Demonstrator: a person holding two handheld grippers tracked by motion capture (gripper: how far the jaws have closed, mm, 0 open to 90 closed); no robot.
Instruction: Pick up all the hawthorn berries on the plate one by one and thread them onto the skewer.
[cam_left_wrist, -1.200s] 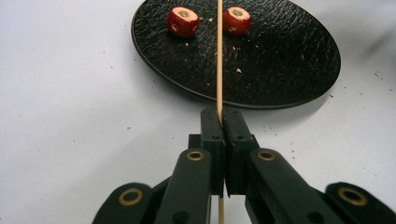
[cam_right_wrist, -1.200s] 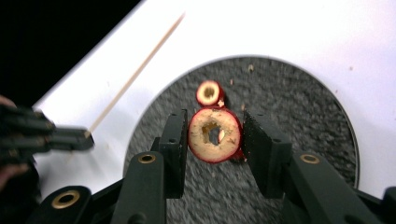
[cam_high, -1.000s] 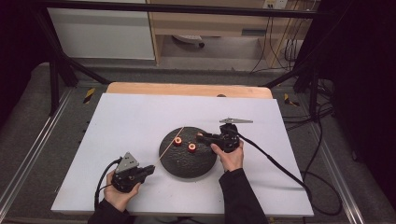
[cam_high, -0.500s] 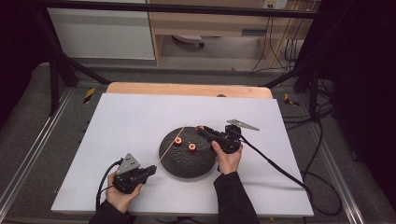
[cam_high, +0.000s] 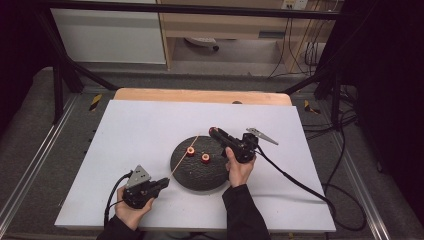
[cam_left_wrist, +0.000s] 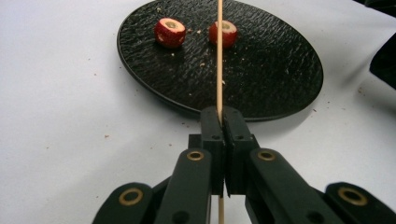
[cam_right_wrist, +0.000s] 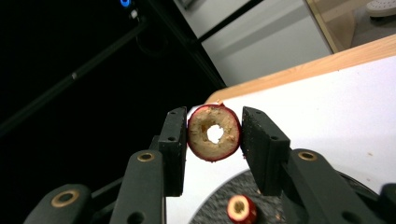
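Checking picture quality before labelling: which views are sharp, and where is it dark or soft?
High view: even light on the white table, black surroundings, slightly soft. Left gripper view: skewer and plate crisp, near linkage blurred. Right gripper view: fruit ring sharp between the pads, left background nearly black, lower piece soft.

A wooden table carries a white sheet that covers nearly all of its top, leaving a strip of wood bare along the far edge. A round black plate lies on the sheet near the middle, with crumbs scattered around it.
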